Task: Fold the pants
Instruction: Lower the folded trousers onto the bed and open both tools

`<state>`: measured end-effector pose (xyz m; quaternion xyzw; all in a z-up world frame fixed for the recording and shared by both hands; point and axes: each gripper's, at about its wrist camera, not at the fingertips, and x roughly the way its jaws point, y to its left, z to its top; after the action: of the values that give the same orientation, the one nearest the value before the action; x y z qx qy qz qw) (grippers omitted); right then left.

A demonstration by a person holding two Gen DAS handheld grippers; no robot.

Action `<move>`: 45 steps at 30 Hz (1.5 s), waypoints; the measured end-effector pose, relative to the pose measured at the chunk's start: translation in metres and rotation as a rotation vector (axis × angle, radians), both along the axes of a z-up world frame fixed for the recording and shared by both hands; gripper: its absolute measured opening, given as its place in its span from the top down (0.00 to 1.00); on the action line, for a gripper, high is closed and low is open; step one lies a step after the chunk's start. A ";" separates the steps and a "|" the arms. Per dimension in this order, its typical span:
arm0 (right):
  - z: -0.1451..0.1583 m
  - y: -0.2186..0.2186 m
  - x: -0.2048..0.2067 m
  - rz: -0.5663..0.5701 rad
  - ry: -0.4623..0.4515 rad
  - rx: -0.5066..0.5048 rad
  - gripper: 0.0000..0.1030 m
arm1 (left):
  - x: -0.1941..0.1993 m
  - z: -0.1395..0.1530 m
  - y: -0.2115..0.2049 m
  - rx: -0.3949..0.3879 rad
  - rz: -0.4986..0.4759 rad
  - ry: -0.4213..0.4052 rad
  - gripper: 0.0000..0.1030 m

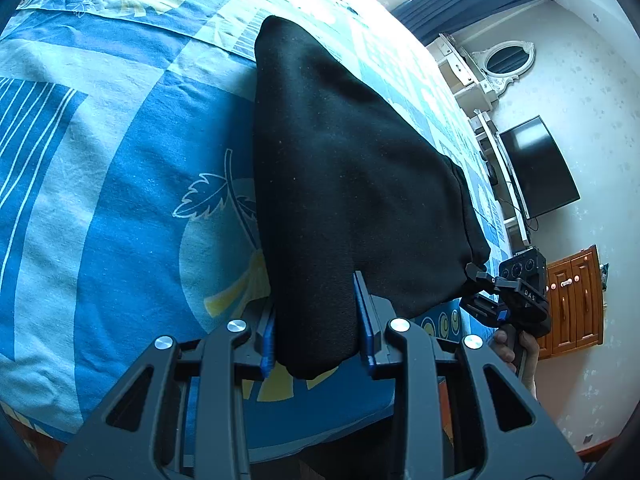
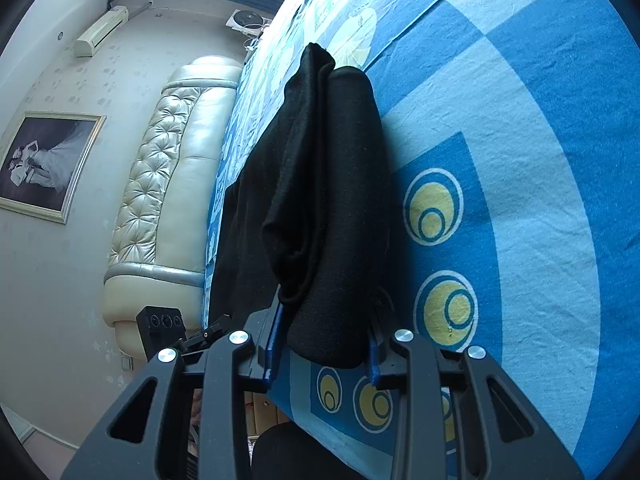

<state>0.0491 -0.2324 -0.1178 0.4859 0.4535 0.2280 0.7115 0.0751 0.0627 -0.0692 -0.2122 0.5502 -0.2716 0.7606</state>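
The black pants are lifted off the bed at their near end and pinched by both grippers, while their far end trails down onto the blue patterned sheet toward the middle of the bed. In the left wrist view the left gripper has its blue pads pressed against a thick fold of the dark cloth, which fills the gap between them and bulges out just below — the jaws are clamped on the fabric, not spread free. From there the pants fan out wide and run to the right, where the right gripper grips their other corner near the bed's edge, a hand wrapped round its handle. In the right wrist view the right gripper likewise squeezes a rounded roll of the pants between its blue pads, with looser folds hanging to the left of the roll. The left gripper shows at the lower left of that view, beside the padded headboard. Beyond the bed stand a television, a wooden cabinet and an oval mirror — on the wall opposite, a framed picture.
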 end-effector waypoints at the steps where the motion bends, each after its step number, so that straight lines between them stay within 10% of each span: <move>1: 0.000 0.001 -0.001 0.002 0.000 0.000 0.68 | 0.000 0.000 0.000 -0.001 -0.001 0.001 0.70; 26: -0.016 -0.008 -0.003 -0.001 -0.001 0.050 0.68 | 0.003 -0.011 0.005 -0.055 -0.008 0.003 0.67; 36: -0.029 -0.020 -0.009 -0.028 -0.004 0.159 0.61 | -0.010 -0.012 0.009 -0.063 0.020 -0.053 0.32; 45: -0.028 -0.031 -0.043 -0.042 0.009 0.118 0.59 | -0.044 0.005 -0.011 0.176 0.076 -0.146 0.12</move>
<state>0.0066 -0.2631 -0.1454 0.5375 0.4323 0.2369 0.6842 0.0308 0.0520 -0.0640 -0.1450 0.5068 -0.2081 0.8239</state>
